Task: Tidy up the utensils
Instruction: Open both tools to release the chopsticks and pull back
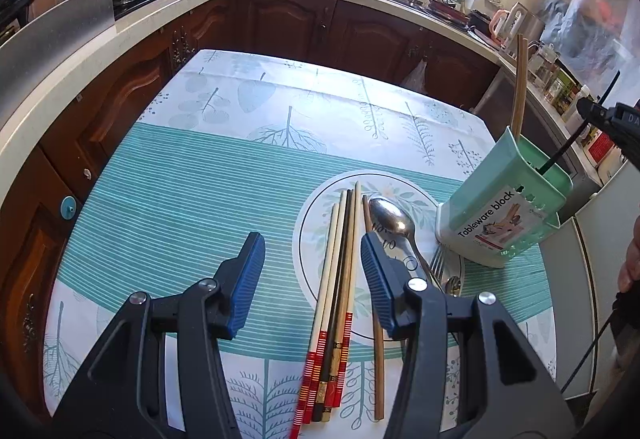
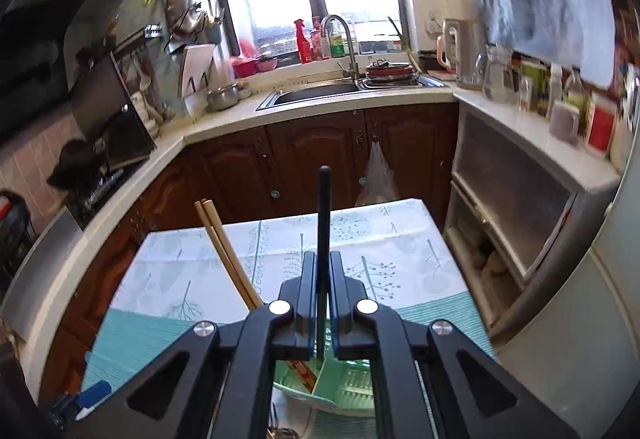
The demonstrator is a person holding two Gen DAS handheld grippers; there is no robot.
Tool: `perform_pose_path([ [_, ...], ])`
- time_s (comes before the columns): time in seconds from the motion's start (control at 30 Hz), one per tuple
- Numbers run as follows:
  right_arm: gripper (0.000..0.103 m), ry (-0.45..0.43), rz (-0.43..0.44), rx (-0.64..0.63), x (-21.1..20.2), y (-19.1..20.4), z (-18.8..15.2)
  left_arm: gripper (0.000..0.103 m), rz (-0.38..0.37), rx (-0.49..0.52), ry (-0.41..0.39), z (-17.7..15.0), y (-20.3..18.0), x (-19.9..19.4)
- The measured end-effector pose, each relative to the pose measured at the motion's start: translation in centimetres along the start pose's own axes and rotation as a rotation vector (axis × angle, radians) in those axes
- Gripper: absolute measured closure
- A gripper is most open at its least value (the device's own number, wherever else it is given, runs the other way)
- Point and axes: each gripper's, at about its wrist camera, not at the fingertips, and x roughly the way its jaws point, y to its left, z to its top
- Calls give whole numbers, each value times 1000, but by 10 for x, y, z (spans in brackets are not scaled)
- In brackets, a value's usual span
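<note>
Right wrist — jaws around black chopstick (image 2: 323,223)

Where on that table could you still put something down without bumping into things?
The striped tablecloth left of the plate and the far leaf-printed end are bare. It is crowded on the right: chopsticks, spoon, fork, green utensil holder.

My right gripper (image 2: 320,271) pinches a dark chopstick (image 2: 324,207) upright between its closed fingers above the green holder (image 2: 340,387), where two tan chopsticks (image 2: 224,243) lean left, over the leaf-patterned tablecloth (image 2: 168,271), though the holder's inside is mostly hidden.
</note>
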Motion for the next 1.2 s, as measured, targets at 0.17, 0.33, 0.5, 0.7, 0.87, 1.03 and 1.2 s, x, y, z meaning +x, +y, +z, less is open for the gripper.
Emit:
perform_pose_path([
  [0.17, 98, 71, -62, -106, 2, 22, 8, 56, 1, 0, -2, 0, -1, -1],
  [0.33, 97, 171, -48, -152, 23, 38, 6, 56, 3, -8, 0, 0, 3, -2],
  [0.5, 75, 166, 55, -102, 24, 42, 8, 56, 11, -23, -2, 1, 10, -2],
  [0.7, 72, 121, 110, -120, 4, 55, 8, 56, 12, -37, 23, 0, 15, 3],
  [0.87, 72, 114, 147, -143, -11, 63, 2, 56, 8, -4, 62, -1, 12, 9],
  [1.03, 72, 158, 180, -181, -17, 73, -17, 56, 4, 32, 93, -2, 9, 13],
  [1.2, 72, 229, 219, -188, -16, 78, -45, 58, -46, 41, 193, 0, 11, 27],
])
